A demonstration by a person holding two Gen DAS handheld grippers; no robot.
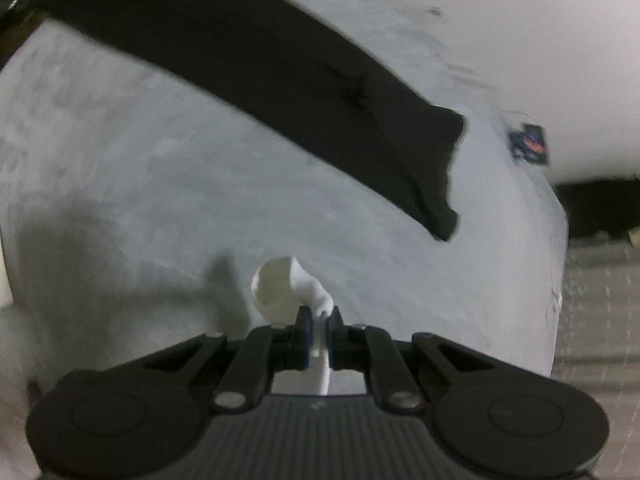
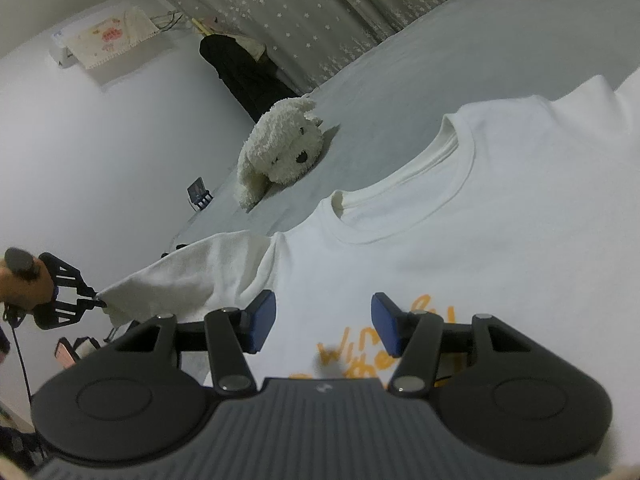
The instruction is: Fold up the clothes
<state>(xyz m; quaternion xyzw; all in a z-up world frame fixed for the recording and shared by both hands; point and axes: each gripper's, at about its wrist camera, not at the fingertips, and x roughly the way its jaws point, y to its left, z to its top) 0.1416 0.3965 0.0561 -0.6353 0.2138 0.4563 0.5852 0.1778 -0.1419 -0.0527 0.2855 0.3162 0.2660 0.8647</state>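
A white T-shirt (image 2: pixel 500 216) with orange lettering lies spread on the grey bed, collar toward the plush dog. Its sleeve (image 2: pixel 188 276) is stretched out to the left, off the shirt's body. My left gripper (image 2: pixel 98 303) is shut on the sleeve's cuff, held by a hand at the far left. In the left wrist view that gripper (image 1: pixel 319 320) pinches a fold of the white sleeve cloth (image 1: pixel 280 288) above the bed sheet. My right gripper (image 2: pixel 323 326) hovers open over the shirt's chest print, nothing between its blue pads.
A white plush dog (image 2: pixel 280 148) lies on the bed beyond the collar. A black garment (image 1: pixel 280 72) lies stretched across the grey sheet (image 1: pixel 120 160). A small dark device (image 2: pixel 199 192) sits near the bed edge. A starred curtain (image 2: pixel 320 12) hangs behind.
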